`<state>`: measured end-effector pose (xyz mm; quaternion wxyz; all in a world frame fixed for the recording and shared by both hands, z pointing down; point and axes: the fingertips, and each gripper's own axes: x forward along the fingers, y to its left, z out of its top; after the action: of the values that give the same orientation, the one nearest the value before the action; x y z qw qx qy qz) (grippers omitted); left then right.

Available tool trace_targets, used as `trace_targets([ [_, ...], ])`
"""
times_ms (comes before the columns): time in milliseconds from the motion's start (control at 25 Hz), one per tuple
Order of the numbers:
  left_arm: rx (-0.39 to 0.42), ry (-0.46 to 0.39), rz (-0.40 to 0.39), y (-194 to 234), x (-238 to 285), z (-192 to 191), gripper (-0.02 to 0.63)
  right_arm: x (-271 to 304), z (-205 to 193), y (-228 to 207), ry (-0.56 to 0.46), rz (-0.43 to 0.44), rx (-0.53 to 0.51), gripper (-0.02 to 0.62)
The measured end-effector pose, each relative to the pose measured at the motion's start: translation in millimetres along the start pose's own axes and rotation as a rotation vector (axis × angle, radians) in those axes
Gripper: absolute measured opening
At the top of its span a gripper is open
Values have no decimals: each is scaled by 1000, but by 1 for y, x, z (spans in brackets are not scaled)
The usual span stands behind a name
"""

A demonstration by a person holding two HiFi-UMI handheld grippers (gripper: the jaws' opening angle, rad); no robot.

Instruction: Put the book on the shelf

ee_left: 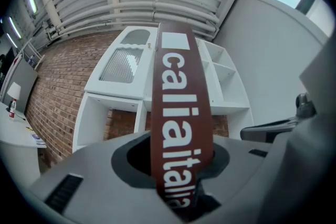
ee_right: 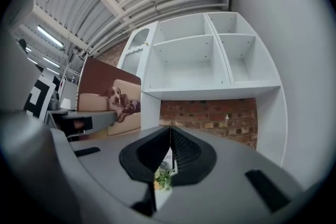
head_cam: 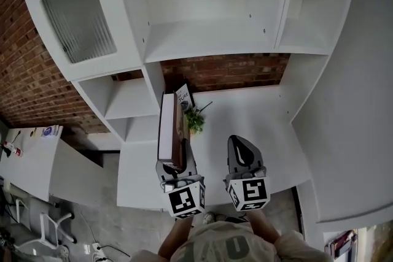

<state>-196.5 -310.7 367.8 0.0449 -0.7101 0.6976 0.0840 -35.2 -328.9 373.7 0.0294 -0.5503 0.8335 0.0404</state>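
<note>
Clamping the book (head_cam: 167, 129) at its near end, the left claw (head_cam: 177, 170) is holding its long axis pointing ahead toward the shelf (head_cam: 209, 46), the right claw (head_cam: 244, 155) hanging clenched, empty, alongside.

Brown book (ee_left: 181, 102) upright in left claw (ee_left: 181, 162), seemingly gripped.

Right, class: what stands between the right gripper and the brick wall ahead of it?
A small green plant and a propped card, seen past the jaws in the right gripper view.
</note>
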Motion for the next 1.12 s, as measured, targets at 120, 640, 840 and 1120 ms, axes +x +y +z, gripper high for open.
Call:
trace_targets([
  [120, 11, 6, 14, -8, 5, -1, 155, 9, 0, -6, -7, 22, -2, 17],
  [640, 45, 46, 47, -25, 10, -6, 155, 12, -13, -16, 29, 103, 15, 17],
  [840, 30, 40, 10, -27, 21, 33, 155, 6, -1, -17, 22, 124, 31, 17],
  [1120, 120, -21, -114, -41, 83, 130, 155, -3, 42, -19, -87, 124, 43, 17],
])
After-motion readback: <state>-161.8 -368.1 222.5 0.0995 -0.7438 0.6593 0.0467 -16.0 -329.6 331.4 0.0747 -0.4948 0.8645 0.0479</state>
